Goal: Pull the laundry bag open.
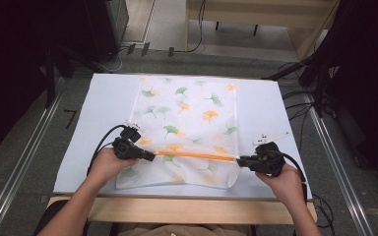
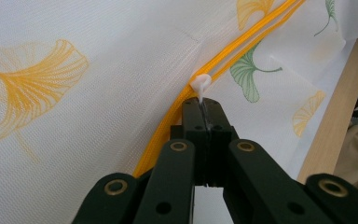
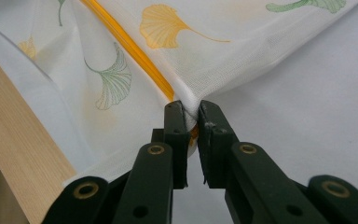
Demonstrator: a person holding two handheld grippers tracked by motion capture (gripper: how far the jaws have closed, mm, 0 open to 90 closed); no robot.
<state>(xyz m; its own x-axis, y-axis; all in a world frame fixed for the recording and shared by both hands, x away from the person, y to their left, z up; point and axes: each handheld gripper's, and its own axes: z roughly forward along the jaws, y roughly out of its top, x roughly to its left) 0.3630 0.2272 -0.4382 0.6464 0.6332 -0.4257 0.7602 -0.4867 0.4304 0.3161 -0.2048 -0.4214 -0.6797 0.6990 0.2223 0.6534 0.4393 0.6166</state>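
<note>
Mesh bag (image 1: 187, 123), white with green and orange ginkgo leaves, lay flat on the white tabletop (image 1: 103, 98), running from the far edge to the near edge, with an orange zipper (image 1: 197, 156) crossing it close to the near edge. At the zipper's left end, the left gripper (image 1: 150, 156) had its jaws pressed together on the small white zipper pull (image 2: 200, 84). At the zipper's right end, the right gripper (image 1: 240, 160) had its jaws clamped on a bunched fold of the mesh by the bag's right side.
</note>
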